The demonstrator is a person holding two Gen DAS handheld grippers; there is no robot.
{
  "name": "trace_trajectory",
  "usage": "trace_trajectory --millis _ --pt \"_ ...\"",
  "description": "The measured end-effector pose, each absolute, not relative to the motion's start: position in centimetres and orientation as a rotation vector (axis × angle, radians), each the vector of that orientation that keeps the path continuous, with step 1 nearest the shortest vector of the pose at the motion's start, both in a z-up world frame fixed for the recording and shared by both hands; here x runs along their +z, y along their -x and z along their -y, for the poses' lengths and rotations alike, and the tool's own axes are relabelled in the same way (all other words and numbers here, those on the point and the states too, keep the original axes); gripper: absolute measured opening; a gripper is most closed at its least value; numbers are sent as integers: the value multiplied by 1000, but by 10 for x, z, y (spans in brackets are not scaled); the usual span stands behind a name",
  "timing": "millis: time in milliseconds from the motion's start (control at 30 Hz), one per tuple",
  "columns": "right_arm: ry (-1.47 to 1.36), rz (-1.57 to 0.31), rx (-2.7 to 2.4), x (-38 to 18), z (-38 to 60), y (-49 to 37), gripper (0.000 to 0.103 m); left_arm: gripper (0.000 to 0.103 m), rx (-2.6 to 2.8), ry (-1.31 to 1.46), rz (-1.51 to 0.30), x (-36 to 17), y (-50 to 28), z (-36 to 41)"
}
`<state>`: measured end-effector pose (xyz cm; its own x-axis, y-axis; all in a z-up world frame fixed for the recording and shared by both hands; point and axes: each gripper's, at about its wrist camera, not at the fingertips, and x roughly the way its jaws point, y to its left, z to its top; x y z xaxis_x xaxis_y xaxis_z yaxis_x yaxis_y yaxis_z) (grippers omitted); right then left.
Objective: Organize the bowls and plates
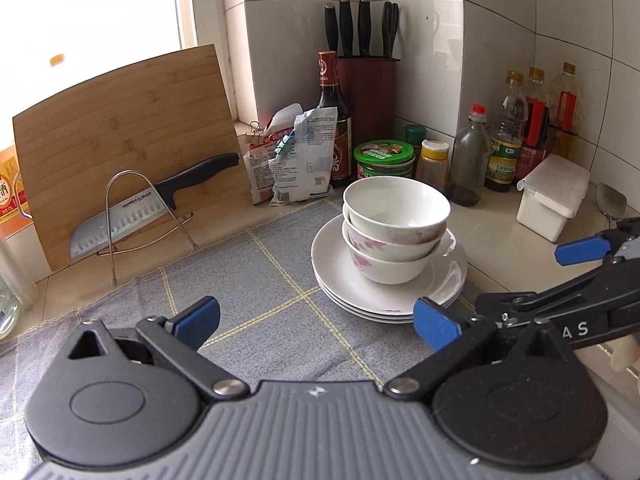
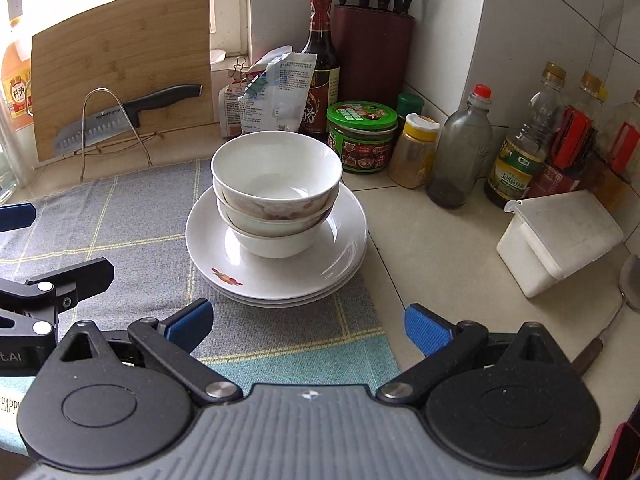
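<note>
Three white bowls (image 1: 396, 216) with faint pink flowers are nested upright on a stack of three white plates (image 1: 340, 276) on a grey checked cloth (image 1: 248, 280). The bowls (image 2: 276, 184) and the plates (image 2: 344, 248) also show in the right wrist view. My left gripper (image 1: 316, 322) is open and empty, just short of the plates and to their left. My right gripper (image 2: 306, 326) is open and empty, in front of the plates. The right gripper's blue pads (image 1: 582, 250) show at the right of the left wrist view.
A bamboo cutting board (image 1: 120, 132) and a knife on a wire rack (image 1: 148, 208) stand at the back left. Seasoning packets (image 1: 292, 156), a sauce bottle (image 1: 332, 120), a knife block (image 1: 372, 92), jars (image 1: 384, 158), oil bottles (image 2: 520, 160) and a white lidded box (image 2: 556, 236) crowd the back and right.
</note>
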<state>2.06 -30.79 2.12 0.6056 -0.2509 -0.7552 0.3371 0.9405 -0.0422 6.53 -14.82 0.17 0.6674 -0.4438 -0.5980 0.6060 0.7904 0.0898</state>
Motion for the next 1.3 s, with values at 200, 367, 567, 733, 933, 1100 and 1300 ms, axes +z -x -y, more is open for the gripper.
trace_trajectory --millis 200,367,567,733,933,1100,1300 --pt "-124 -818 -368 34 294 -10 103 102 -572 -290 -602 8 -62 141" --pt "-126 -805 -382 39 288 -8 103 102 -558 -288 -594 12 -58 136" --pt "-123 -789 -385 46 284 -8 103 102 -553 -282 -581 17 -56 132" --pt "-122 -780 -383 49 283 -7 103 102 -553 -282 -581 19 -54 133" --pt "-118 -776 -383 52 283 -6 103 102 -552 -275 -582 20 -53 133" --pt "-115 -772 -383 53 284 -5 103 102 -551 -276 -581 21 -53 133" --pt "-109 -770 -383 55 284 -6 103 102 -550 -271 -584 21 -54 133"
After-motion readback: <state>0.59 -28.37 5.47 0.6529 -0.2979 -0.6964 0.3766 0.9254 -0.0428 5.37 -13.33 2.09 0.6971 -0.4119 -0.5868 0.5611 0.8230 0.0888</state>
